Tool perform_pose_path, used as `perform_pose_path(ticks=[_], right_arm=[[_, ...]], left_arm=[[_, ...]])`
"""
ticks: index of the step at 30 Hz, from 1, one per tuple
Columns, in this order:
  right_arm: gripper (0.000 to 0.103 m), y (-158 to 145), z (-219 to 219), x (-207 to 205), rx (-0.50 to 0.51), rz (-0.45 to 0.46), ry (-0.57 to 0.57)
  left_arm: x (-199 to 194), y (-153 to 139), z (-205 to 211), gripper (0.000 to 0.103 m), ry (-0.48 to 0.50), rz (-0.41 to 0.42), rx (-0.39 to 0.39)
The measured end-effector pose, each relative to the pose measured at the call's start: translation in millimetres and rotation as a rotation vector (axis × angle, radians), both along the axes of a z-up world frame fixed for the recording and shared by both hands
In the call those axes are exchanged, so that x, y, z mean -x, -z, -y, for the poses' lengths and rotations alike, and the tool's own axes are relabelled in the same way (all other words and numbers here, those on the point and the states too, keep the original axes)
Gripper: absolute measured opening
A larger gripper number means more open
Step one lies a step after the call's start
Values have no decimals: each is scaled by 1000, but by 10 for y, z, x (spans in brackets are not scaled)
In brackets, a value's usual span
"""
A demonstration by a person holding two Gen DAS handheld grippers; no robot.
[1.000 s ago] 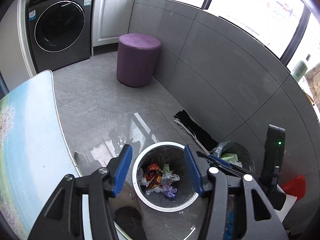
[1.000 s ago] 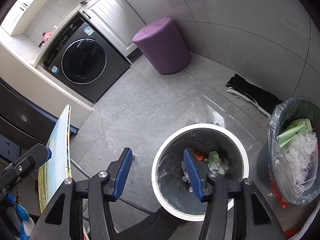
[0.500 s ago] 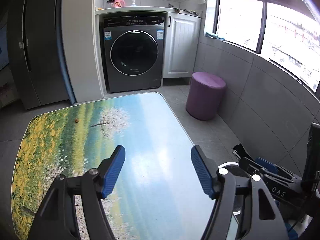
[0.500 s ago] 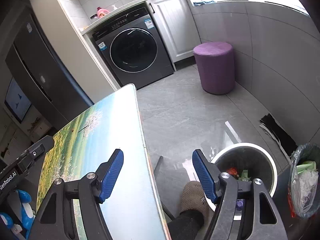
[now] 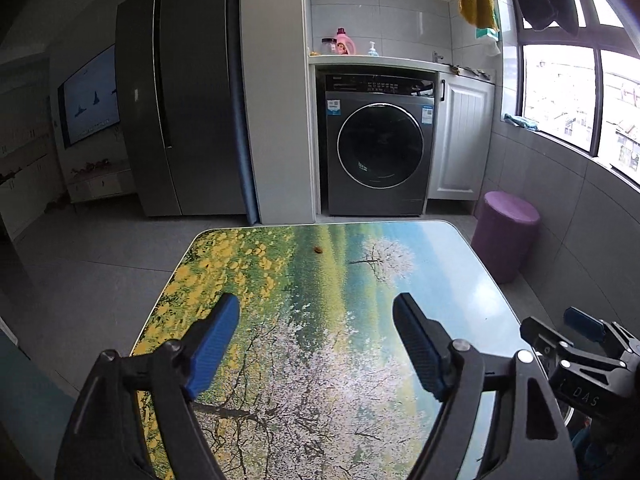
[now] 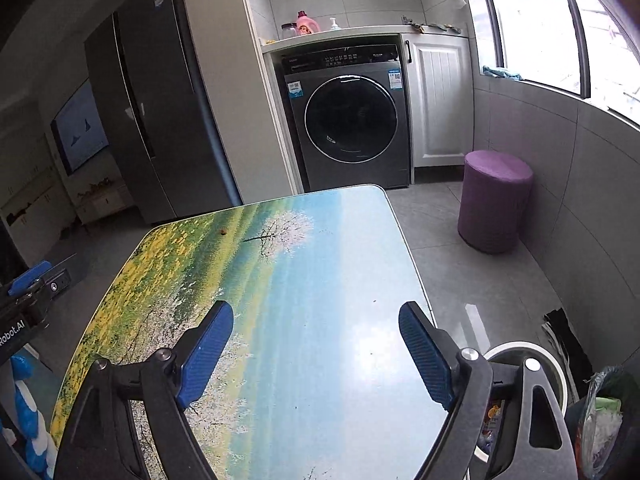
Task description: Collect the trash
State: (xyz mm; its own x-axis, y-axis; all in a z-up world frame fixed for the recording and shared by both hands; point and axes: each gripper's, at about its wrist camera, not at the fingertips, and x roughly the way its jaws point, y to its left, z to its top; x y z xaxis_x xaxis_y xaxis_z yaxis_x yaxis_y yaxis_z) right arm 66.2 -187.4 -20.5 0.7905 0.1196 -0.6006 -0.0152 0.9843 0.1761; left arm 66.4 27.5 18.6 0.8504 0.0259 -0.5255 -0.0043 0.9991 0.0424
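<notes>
Crumb [image 5: 318, 249], perhaps nutshell, alone on table [image 5: 448, 280]; stool [image 5: 506, 246] beside.

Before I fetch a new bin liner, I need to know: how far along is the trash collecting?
Nearly done. Wrappers already lie in the white-rimmed bin beside the table. Nothing is in hand: the left tool and right tool have just been opening, nothing between the pads. Left: one small brown scrap near the table's far end, and a tiny speck.

Grey tiled floor [image 5: 100, 256], daylight pouring through the window [image 5: 560, 92]. Washing machine [image 5: 380, 148] ahead, purple stool [image 6: 496, 200] beside the wall
</notes>
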Motion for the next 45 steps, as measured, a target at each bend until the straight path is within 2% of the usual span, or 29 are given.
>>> perform_pose_path(ticks=[4, 6, 9, 20, 29, 45], right_arm=[[94, -6, -160, 31, 40, 24, -10], [102, 0, -223, 53, 64, 30, -14], [103, 22, -269, 71, 82, 36, -4], [103, 132, -80, 87, 130, 17, 92], [103, 126, -2, 142, 191, 31, 127], [103, 115, 31, 224, 225, 45, 135]], left_arm=[[112, -32, -81, 85, -33, 33, -14], [160, -33, -111, 87, -54, 49, -26], [216, -41, -105, 88, -72, 68, -55], [308, -60, -224, 102, -119, 105, -40], [301, -17, -323, 103, -153, 96, -18], [291, 135, -359, 103, -158, 67, -15]])
